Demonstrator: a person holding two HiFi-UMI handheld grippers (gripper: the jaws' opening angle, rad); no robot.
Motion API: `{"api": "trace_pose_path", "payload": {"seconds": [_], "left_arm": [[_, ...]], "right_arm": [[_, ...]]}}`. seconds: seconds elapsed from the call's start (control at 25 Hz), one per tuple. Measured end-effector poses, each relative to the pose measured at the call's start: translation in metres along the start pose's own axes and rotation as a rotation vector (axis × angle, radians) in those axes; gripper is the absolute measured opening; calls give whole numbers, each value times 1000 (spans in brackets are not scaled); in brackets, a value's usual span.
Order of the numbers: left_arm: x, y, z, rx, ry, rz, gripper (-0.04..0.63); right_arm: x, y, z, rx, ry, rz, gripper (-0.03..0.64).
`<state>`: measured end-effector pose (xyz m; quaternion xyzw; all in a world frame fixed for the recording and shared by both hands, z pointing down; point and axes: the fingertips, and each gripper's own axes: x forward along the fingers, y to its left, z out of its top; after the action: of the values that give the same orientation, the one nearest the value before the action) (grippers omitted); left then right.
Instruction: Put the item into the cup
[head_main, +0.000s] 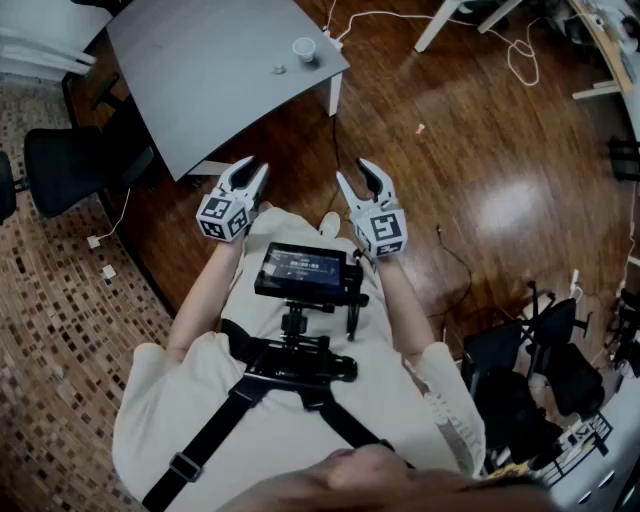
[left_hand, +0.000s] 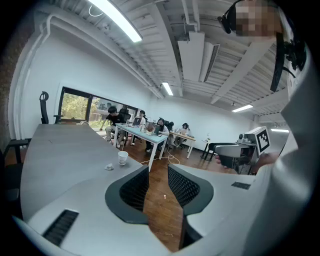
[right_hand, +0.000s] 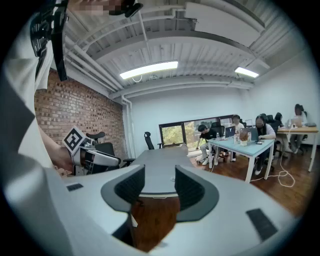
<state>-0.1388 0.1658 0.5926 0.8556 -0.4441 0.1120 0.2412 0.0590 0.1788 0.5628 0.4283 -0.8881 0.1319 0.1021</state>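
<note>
A small white cup (head_main: 304, 49) stands near the far right corner of the grey table (head_main: 200, 70), with a small crumpled item (head_main: 279, 70) lying just left of it. The left gripper view shows the same cup (left_hand: 122, 158) and item (left_hand: 109, 167) far ahead on the tabletop. My left gripper (head_main: 248, 176) is held in front of the person's body, short of the table's near edge, open and empty. My right gripper (head_main: 362, 180) hangs beside it over the wooden floor, also open with nothing between its jaws.
A black office chair (head_main: 70, 165) stands left of the table on patterned carpet. Cables (head_main: 520, 55) trail over the wooden floor at the far right, and black stands (head_main: 540, 360) crowd the lower right. Several people sit at desks (left_hand: 150, 131) in the background.
</note>
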Motion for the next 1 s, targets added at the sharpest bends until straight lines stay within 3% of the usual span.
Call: {"api": "trace_pose_path", "payload": {"seconds": [0.4, 0.76, 1.0], "left_arm": [[31, 4, 1, -9, 14, 32, 120], [130, 90, 20, 32, 100, 28, 135], [196, 141, 25, 59, 201, 11, 143]], "right_arm": [[10, -32, 8, 14, 15, -6, 201], [95, -84, 15, 26, 55, 4, 201], [161, -124, 30, 31, 101, -2, 201]]}}
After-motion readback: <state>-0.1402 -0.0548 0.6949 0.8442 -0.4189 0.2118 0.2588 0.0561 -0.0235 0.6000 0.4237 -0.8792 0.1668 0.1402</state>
